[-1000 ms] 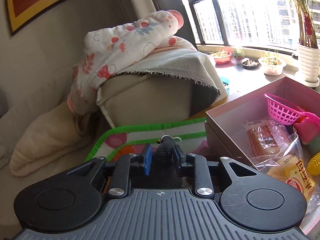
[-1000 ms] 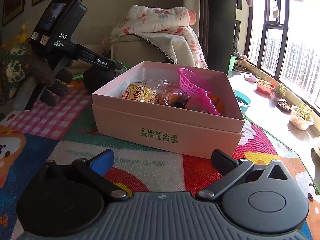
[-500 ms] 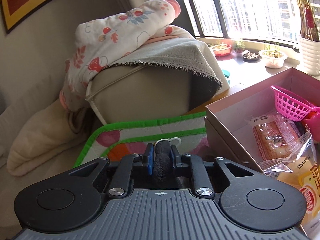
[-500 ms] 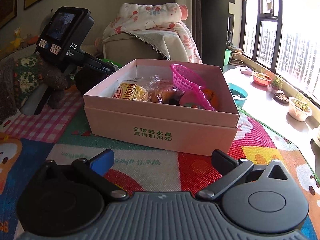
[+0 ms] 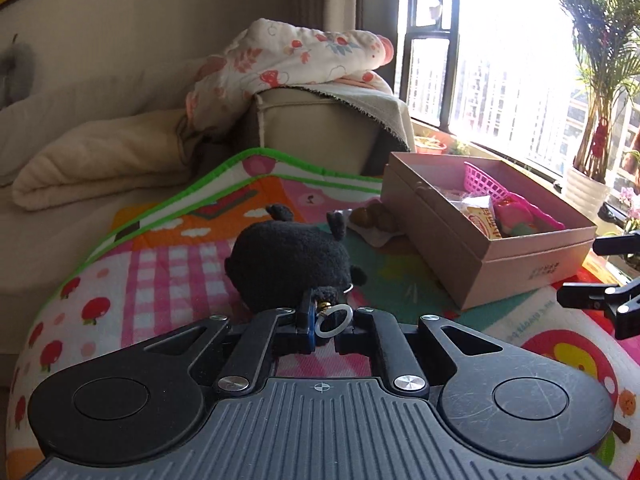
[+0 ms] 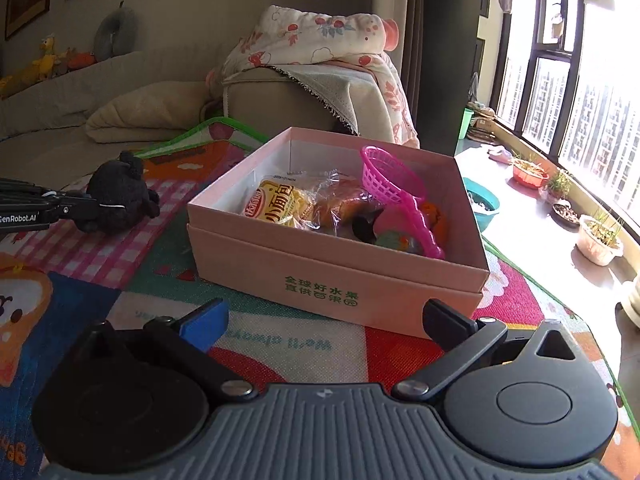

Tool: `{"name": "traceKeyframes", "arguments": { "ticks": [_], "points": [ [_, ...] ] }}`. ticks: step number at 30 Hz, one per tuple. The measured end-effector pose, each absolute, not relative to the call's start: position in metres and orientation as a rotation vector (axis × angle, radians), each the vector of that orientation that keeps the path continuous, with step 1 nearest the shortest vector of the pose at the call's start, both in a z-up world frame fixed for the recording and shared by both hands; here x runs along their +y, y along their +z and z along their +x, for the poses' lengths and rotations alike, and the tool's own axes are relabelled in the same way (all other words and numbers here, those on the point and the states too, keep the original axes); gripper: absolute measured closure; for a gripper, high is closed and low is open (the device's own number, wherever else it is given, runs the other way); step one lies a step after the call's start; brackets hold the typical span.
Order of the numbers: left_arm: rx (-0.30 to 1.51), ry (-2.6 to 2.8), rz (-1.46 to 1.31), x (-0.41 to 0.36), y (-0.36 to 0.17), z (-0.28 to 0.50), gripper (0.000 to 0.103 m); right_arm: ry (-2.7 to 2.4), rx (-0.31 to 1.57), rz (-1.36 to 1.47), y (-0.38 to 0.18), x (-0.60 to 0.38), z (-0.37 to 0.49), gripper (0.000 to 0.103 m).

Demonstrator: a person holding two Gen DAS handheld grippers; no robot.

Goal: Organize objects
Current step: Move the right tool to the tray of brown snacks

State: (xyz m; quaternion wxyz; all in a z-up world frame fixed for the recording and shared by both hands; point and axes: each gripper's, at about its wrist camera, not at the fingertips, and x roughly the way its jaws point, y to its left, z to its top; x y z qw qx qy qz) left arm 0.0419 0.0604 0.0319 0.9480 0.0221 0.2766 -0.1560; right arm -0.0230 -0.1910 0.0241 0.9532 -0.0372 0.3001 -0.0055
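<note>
Now left gripper (image 5: pixel 325 322) jaws pinched on black plush toy (image 5: pixel 290 266) by its loop, pink box (image 5: pixel 486 246) off to the right; right gripper (image 6: pixel 320 320) jaws wide, empty.

plush toy (image 6: pixel 120 196) left of box (image 6: pixel 340 280), both on mat (image 6: pixel 280 340)

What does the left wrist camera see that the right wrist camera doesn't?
Only the left wrist view: a snack packet lying on the mat behind the box, and a tall potted plant. Only the right wrist view: stuffed toys on the sofa back. Both: the pink box, its pink basket, and the black plush toy pinched by the left gripper.
</note>
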Motion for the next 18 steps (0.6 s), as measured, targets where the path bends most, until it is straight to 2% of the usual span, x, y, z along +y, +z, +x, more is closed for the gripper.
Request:
{"name": "traceKeyframes", "arguments": {
  "ticks": [4, 8, 13, 14, 16, 18],
  "points": [
    [0.565, -0.314, -0.081, 0.079, 0.014, 0.041, 0.093, 0.061, 0.562, -0.112, 0.081, -0.166, 0.004, 0.0],
    [0.519, -0.339, -0.129, 0.086, 0.018, 0.038, 0.093, 0.13, 0.696, -0.051, 0.117, -0.14, 0.075, 0.0],
    [0.474, -0.372, -0.174, 0.092, 0.024, 0.029, 0.093, 0.049, 0.779, -0.129, 0.112, -0.099, 0.169, 0.0],
    [0.47, -0.377, -0.177, 0.094, 0.024, 0.029, 0.093, 0.027, 0.784, -0.157, 0.107, -0.092, 0.182, 0.003],
    [0.464, -0.383, -0.186, 0.097, 0.024, 0.027, 0.093, -0.031, 0.849, -0.199, 0.087, -0.079, 0.215, 0.021],
    [0.461, -0.373, -0.212, 0.103, 0.025, 0.028, 0.093, -0.072, 0.95, -0.181, 0.066, -0.074, 0.24, 0.055]
  ]
}}
